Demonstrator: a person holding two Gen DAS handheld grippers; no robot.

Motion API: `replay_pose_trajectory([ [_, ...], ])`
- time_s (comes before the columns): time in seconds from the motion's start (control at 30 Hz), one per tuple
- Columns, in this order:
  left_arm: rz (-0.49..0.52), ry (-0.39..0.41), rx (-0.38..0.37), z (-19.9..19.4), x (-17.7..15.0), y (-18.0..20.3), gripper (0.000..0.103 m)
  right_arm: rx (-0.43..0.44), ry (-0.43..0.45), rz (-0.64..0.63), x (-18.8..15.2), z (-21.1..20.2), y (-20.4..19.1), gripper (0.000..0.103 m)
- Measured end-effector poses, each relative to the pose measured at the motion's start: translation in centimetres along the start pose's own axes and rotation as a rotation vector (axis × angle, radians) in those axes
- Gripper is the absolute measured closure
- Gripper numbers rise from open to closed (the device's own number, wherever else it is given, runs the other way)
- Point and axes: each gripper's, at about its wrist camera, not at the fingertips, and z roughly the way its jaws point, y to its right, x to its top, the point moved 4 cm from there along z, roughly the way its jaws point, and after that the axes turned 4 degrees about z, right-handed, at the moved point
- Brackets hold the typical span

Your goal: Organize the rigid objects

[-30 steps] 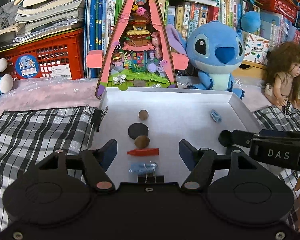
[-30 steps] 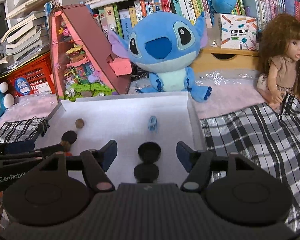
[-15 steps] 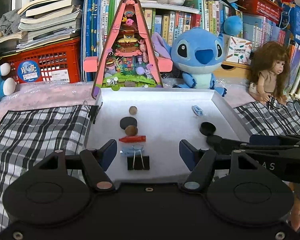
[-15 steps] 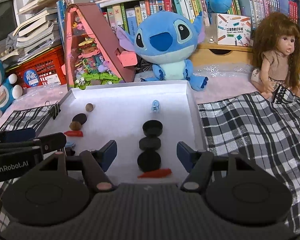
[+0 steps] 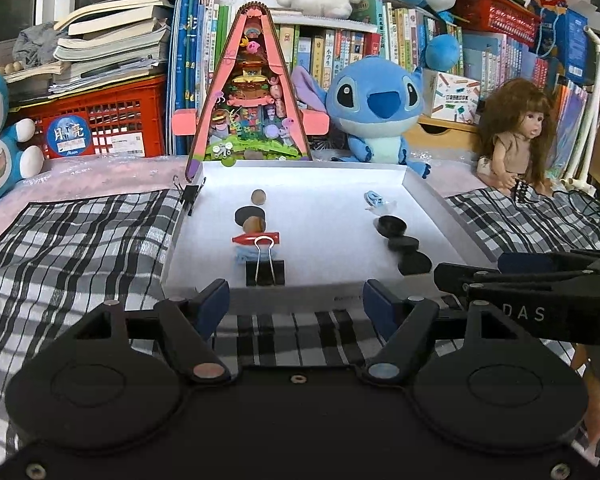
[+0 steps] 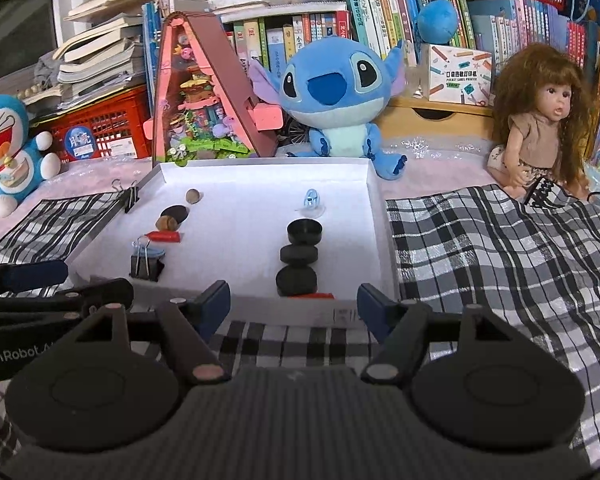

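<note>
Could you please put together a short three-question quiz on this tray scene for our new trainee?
1. True or false: the left tongs hold something.
2. How many black discs line the right side of the white tray?
3. The red crayon lies nearest the: A) binder clip B) doll C) plush

Key: 1. False: jaws opening, nothing between them. 2. Three. 3. A.

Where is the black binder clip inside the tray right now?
The binder clip stands in the white tray, at the near end of the left row, just in front of the red crayon.
</note>
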Motion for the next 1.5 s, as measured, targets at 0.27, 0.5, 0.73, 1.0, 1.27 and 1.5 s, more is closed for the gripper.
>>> replay_pose_trajectory([
  [0.27, -0.006, -0.015, 0.006, -0.2, -2.2, 0.2, 0.030, -0.015, 0.013, -0.036, -2.1, -0.7, -0.2, 0.021],
  [0.5, -0.009, -0.033, 0.033, 0.8, -4.2, 0.4, 0.030, -0.023, -0.008, -0.033, -4.0, -0.1, -0.2, 0.020],
  [0.73, -0.021, -0.050, 0.071, 2.1, -5.3, -0.2, 0.029, -0.044, -0.034, -0.029, -5.5, 1.2, -0.1, 0.019],
  [1.0, -0.023, -0.041, 0.094, 2.7, -5.7, -0.6, 0.024, -0.061, -0.006, -0.043, -5.8, 1.4, -0.4, 0.015],
  [1.27, -0.041, -0.044, 0.105, 2.7, -5.7, -0.9, 0.019, -0.070, -0.020, -0.014, -5.9, 1.7, 0.0, 0.007],
  [1.5, -0.062, -0.046, 0.126, 2.7, -5.9, -1.3, 0.012, -0.088, -0.033, 0.007, -6.0, 1.8, 0.3, 0.000],
])
